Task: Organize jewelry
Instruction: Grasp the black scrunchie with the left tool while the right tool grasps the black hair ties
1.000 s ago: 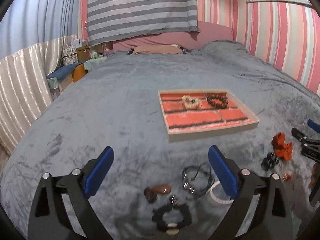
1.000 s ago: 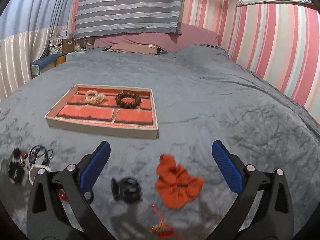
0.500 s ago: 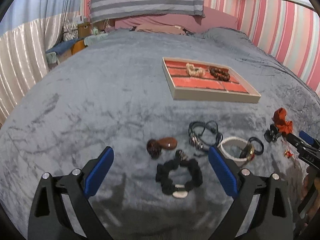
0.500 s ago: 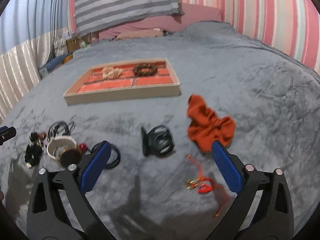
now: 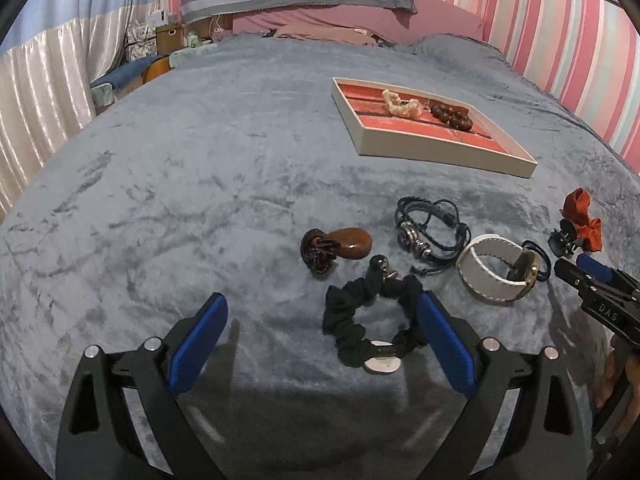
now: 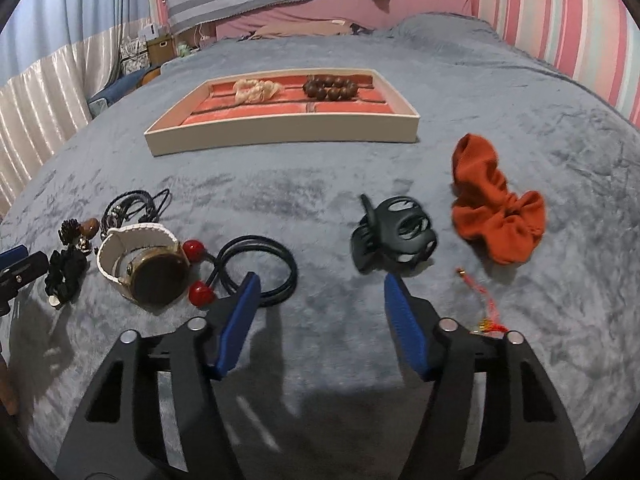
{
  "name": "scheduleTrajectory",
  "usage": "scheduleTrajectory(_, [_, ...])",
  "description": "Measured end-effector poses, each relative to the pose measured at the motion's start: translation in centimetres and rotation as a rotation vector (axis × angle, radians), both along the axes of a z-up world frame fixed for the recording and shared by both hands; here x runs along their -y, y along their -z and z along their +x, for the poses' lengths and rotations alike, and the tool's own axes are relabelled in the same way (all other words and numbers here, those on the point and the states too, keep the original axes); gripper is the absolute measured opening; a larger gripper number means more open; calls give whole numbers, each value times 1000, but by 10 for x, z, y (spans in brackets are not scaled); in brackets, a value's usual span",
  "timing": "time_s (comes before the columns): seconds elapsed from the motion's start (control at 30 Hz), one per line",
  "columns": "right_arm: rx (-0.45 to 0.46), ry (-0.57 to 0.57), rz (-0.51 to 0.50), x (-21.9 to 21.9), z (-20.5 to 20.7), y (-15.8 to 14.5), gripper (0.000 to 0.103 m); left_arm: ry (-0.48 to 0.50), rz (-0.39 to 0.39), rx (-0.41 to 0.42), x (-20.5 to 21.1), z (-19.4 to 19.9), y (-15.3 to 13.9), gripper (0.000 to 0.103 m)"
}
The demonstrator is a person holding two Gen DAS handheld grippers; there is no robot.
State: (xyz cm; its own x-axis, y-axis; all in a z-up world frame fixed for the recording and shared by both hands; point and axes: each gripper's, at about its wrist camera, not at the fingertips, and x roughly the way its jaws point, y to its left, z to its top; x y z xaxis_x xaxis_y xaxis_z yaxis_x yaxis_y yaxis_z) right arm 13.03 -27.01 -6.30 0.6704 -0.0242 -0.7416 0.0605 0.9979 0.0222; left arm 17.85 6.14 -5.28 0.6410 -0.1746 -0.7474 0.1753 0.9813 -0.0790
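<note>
Moved: since 0.5 s ago your right gripper (image 6: 318,300) has dropped lower and nearer the bed; the black claw clip (image 6: 394,234) now sits just past its right fingertip, and the jaws look slightly narrower.
Left view: your left gripper (image 5: 320,322) has also closed in; the black scrunchie (image 5: 372,316) now lies between its fingertips, toward the right one.
Jaws: both released, wide apart, grasping nothing.
Key relation: the claw clip lies ahead and slightly right of your right jaws, long axis roughly across the gap; the right hand is nearer it.
Other pieces: black hair tie (image 6: 260,266) at the left fingertip, orange scrunchie (image 6: 496,216) further right.
Destination: tray (image 6: 280,134) well ahead, holding 2 pieces.
</note>
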Motion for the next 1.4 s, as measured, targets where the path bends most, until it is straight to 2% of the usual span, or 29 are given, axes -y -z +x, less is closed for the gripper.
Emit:
scheduleTrajectory(0.27, [-40, 2, 7, -2, 14, 11, 58, 23, 25, -20, 7, 4, 10, 92])
scheduleTrajectory(0.33, [-45, 4, 12, -1, 16, 13, 58, 32, 27, -28, 10, 6, 13, 84])
scheduleTrajectory(0.4, [-50, 1, 10, -1, 18, 14, 54, 35, 13, -57, 9, 10, 18, 72])
scheduleTrajectory(0.53, [-56, -12, 10, -3, 21, 16, 46, 21, -17, -75, 2, 15, 21, 67])
scheduleTrajectory(0.63, [-57, -21, 14, -4, 22, 17, 39, 17, -11, -75, 2, 15, 21, 63])
scheduleTrajectory(0.83, [-60, -42, 33, -6, 28, 17, 20, 11, -12, -72, 0, 17, 22, 44])
scheduleTrajectory(0.9, [-57, -54, 37, -8, 30, 17, 12, 7, -17, -71, -1, 17, 22, 32])
scheduleTrajectory(0.97, [-51, -67, 35, -11, 29, 17, 6, 2, -13, -66, -2, 17, 22, 26])
scheduleTrajectory(1.17, [-7, -63, 67, -5, 22, 11, 4, 1, -11, -55, -3, 14, 20, 16])
scheduleTrajectory(1.4, [85, -77, 48, -4, 11, -10, 4, 9, -16, -25, -1, 7, 10, 14])
